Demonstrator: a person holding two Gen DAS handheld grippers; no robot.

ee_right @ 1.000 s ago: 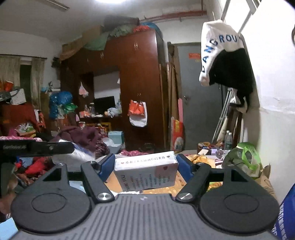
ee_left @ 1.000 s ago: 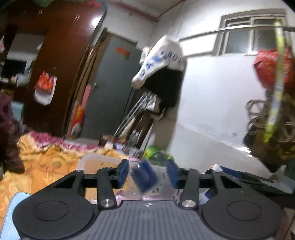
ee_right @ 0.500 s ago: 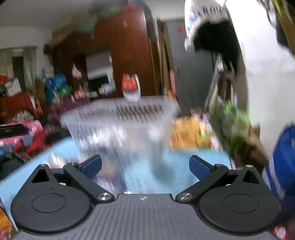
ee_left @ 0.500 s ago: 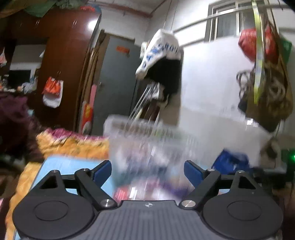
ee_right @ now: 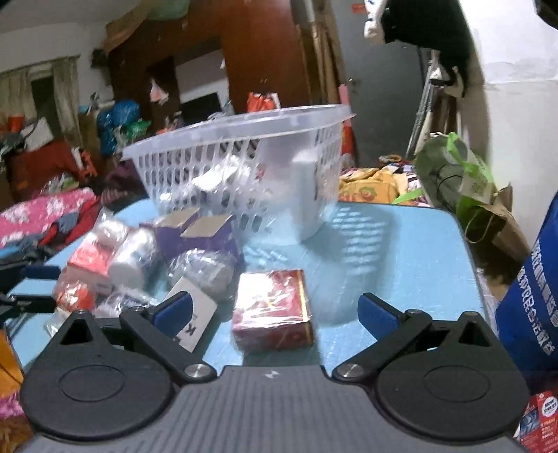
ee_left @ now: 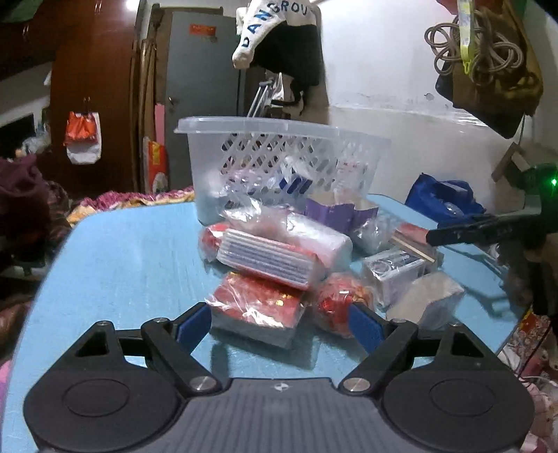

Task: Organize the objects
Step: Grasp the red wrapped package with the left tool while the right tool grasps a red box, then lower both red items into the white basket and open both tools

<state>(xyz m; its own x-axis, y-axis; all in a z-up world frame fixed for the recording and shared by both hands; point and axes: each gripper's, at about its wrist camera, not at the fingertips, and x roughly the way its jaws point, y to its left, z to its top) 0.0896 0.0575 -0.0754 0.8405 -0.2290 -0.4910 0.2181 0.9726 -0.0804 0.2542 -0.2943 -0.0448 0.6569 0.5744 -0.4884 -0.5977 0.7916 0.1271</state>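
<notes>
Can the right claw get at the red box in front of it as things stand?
Probably yes. The right claw stands open, wider than the red box, which lies apart from the pile on bare blue table with nothing in the way.

Above your left gripper's view, the white-and-black cloth bag (ee_left: 275, 31) hanging on the wall shows blue letters reading "DANGROU", cut off at the picture's top. In your right gripper's view, the small red-and-blue box (ee_right: 544, 414) at the lower right corner reads "Move Free". The big blue bag (ee_right: 533, 278) beside the table carries white Chinese characters, too tilted to read. The other packets' print is blurred.
</notes>
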